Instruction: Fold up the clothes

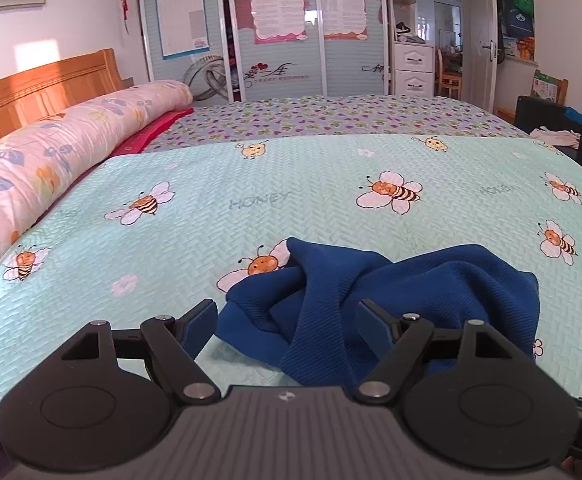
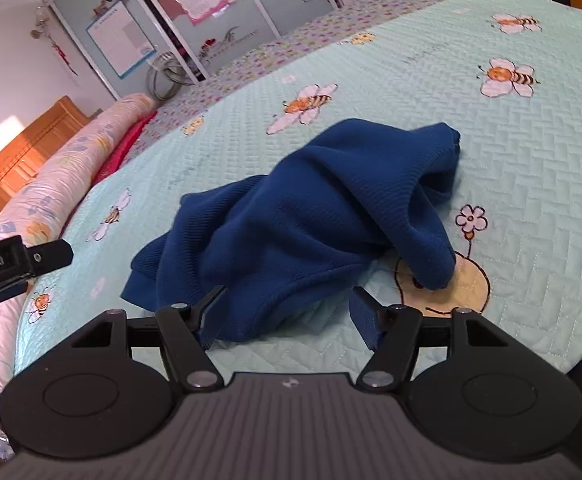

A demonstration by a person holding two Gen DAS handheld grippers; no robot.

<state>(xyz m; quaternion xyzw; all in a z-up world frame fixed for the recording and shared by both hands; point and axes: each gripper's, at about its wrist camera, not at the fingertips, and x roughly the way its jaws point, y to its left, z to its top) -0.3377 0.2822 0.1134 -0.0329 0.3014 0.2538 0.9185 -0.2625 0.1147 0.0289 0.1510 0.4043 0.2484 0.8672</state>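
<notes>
A dark blue knitted garment lies crumpled in a heap on the mint bee-print bedspread. My left gripper is open, low over the near edge of the heap, with cloth lying between its wide-spread fingers. In the right wrist view the same garment sits bunched near the bed's front edge. My right gripper is open too, its fingers straddling the garment's near hem without closing on it. The left gripper's body shows at the left edge of that view.
A long floral pillow runs along the wooden headboard at the left. Beyond the bedspread lies a purple floral sheet, then sliding wardrobe doors. A dark chair with white cloth stands at the right.
</notes>
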